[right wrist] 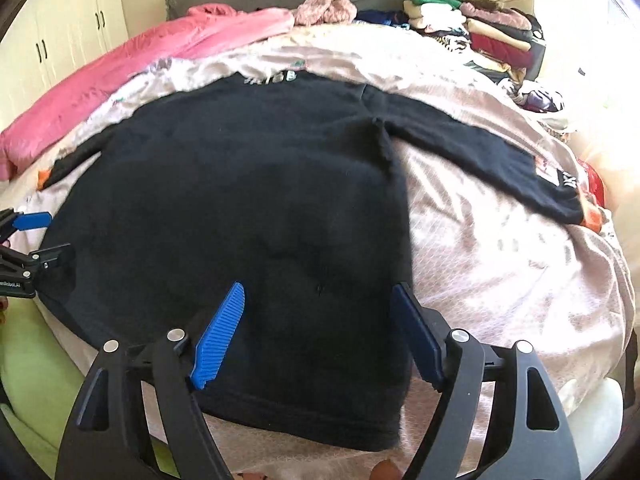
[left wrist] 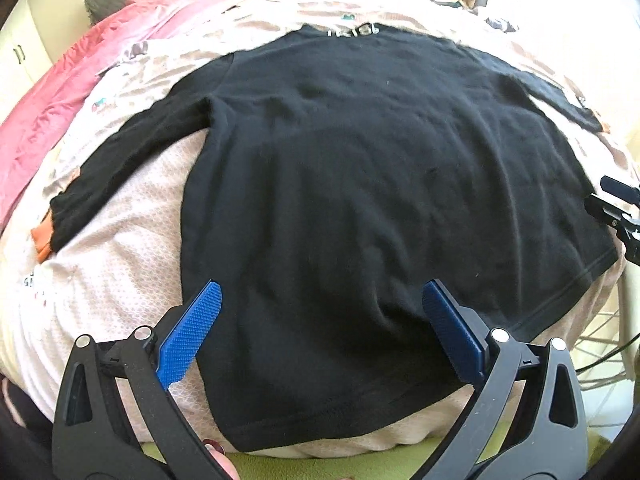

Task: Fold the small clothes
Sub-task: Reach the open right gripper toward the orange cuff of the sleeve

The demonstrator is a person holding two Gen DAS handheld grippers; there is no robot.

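A black long-sleeved shirt [left wrist: 360, 160] lies flat on the bed, back up, collar at the far side and both sleeves spread outward. Its left sleeve [left wrist: 120, 160] ends in an orange cuff [left wrist: 42, 240]. My left gripper [left wrist: 322, 286] is open over the left part of the hem, with nothing pinched between its blue pads. In the right wrist view the same shirt [right wrist: 260, 184] fills the middle, its right sleeve [right wrist: 480, 156] running off to the right. My right gripper [right wrist: 319, 289] is open above the hem's right corner, pads apart and holding no cloth.
A pale pink blanket [left wrist: 120, 260] covers the bed under the shirt. A pink quilt [right wrist: 120, 68] lies at the far left, and stacked folded clothes [right wrist: 492, 32] sit at the far right. A green sheet [right wrist: 36, 360] shows at the near edge, with white cupboards [right wrist: 60, 40] behind.
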